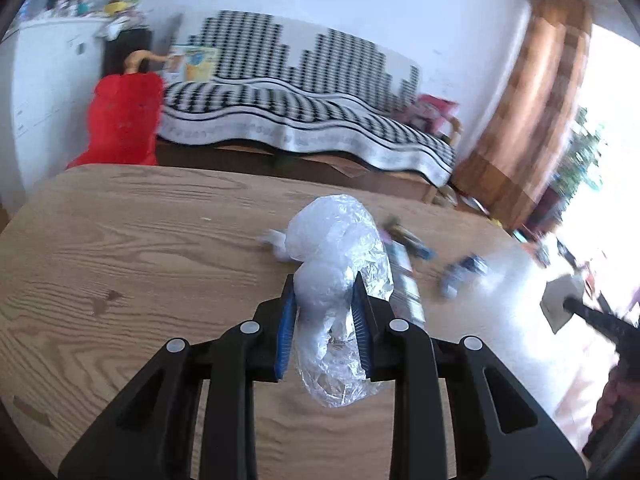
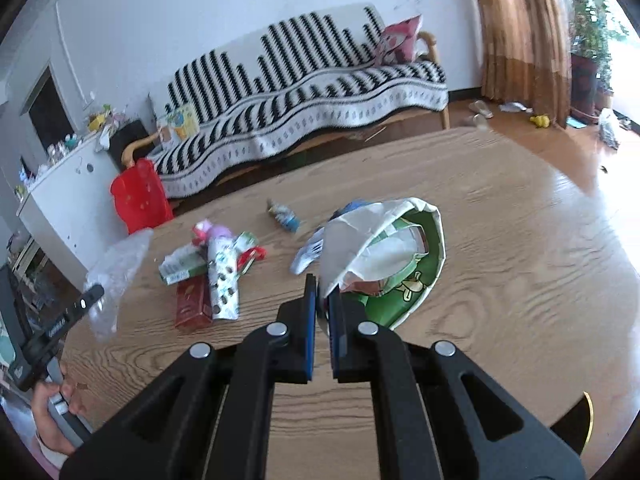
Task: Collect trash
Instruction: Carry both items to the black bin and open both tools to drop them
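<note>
My left gripper (image 1: 325, 285) is shut on a crumpled clear plastic wrap (image 1: 340, 264) and holds it above the wooden table (image 1: 140, 248). The same wrap shows in the right wrist view (image 2: 116, 268) at the far left, held by the left gripper (image 2: 90, 298). My right gripper (image 2: 323, 289) is shut on the rim of a white and green paper bag (image 2: 384, 248), which lies open on the table with wrappers inside. Loose trash lies left of the bag: a silver spotted wrapper (image 2: 224, 280), a red box (image 2: 193, 305), a green and white carton (image 2: 180, 266) and a small blue bottle (image 2: 285, 214).
A red plastic bag (image 2: 138, 196) hangs beyond the table's far edge. A sofa with a black and white cover (image 2: 304, 96) stands behind. A white cabinet (image 2: 60, 184) is at the left, brown curtains (image 2: 524, 28) at the right. More blurred wrappers (image 1: 464, 270) lie right of the wrap.
</note>
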Motion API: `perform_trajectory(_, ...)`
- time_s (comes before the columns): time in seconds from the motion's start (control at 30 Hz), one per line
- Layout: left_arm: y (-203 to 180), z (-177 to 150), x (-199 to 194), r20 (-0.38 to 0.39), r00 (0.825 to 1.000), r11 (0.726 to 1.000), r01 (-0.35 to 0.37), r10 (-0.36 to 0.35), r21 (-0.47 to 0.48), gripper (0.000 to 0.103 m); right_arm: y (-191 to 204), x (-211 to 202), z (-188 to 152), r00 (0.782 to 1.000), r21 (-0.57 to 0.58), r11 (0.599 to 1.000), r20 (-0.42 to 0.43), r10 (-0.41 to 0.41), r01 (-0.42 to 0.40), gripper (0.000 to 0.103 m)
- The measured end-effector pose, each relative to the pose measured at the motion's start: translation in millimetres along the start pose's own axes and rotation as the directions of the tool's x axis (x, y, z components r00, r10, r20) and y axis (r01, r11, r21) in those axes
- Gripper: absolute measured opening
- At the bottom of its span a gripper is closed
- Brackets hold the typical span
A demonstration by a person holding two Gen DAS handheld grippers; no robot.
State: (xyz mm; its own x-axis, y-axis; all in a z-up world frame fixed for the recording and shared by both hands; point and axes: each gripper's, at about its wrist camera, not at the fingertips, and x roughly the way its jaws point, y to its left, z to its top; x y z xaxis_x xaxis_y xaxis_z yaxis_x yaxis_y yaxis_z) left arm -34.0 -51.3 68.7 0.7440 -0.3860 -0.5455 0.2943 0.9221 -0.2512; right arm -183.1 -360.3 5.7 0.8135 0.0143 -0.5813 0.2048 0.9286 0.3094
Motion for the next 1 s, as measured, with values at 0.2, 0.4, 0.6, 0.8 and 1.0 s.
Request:
perform_trajectory(0.2, -122.4, -23.6, -1.4, -0.119, 0.972, 0.963, 0.220, -0.202, 0.156, 0.026, -65.5, -51.4, -15.3, 0.997, 0.079, 0.995, 0.033, -0.067, 0.064, 0.006)
perform_trajectory(0.4, -272.9, -71.7, 16.1, -0.308, 0.896, 0.856, 0.412, -0.319, 0.312, 0.026, -156.3, -100.1, -55.2, 0.991, 0.224, 0.968, 0.035, -0.128, 0.117, 0.006)
perform_trajectory(0.6, -396.1, -151.3, 49.5, -0.511, 0.803, 0.771, 0.524, -0.306, 0.362, 0.026, -247.4, -127.5, -105.0, 0.986, 0.363, 0.919, -0.004, -0.164, 0.154, 0.006)
perform_trajectory(0.8, -440.3, -221.6, 73.9, -0.620, 0.744, 0.736, 0.560, -0.247, 0.379, 0.026, -295.6, -129.6, -149.0, 0.984, 0.410, 0.895, -0.085, -0.156, 0.178, 0.006)
perform_trajectory(1.0, -428.7, -241.5, 94.7, -0.645, 0.742, 0.747, 0.532, -0.183, 0.399, 0.026, -314.5, -104.8, -174.7, 0.980, 0.449, 0.878, -0.172, -0.100, 0.168, 0.006)
